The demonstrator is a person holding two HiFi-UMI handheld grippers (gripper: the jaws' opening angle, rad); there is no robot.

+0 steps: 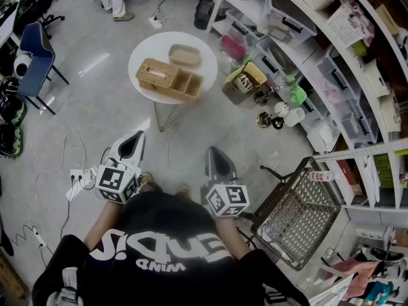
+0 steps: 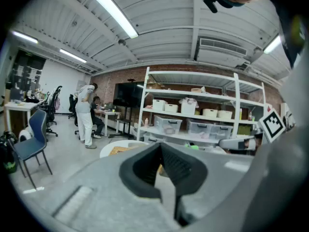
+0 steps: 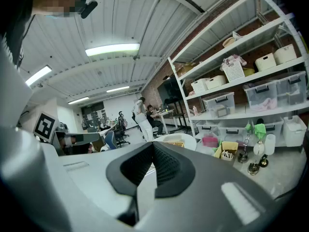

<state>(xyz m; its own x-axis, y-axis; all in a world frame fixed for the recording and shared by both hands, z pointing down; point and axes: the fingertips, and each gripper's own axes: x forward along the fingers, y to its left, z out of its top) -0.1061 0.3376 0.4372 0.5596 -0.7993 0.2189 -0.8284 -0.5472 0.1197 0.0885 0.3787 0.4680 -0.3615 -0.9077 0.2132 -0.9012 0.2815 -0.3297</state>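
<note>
Head view: L tongs (image 1: 137,136) clenched, nothing between. R tongs (image 1: 214,152) likewise shut + empty. Both held low by torso, well apart from round white desk (image 1: 148,46). Woven basket (image 1: 167,78) + oval tray (image 1: 185,56) sit on the desk, ahead. Risks (est.): power strip (image 1: 77,174) w/ floor cables near L side could trip a foot. Wire cart (image 1: 299,215) near R tongs could get bumped.

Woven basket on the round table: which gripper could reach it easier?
Probably left: the left gripper sits nearer the woven basket; the right gripper is farther back. Both are shut.
</note>
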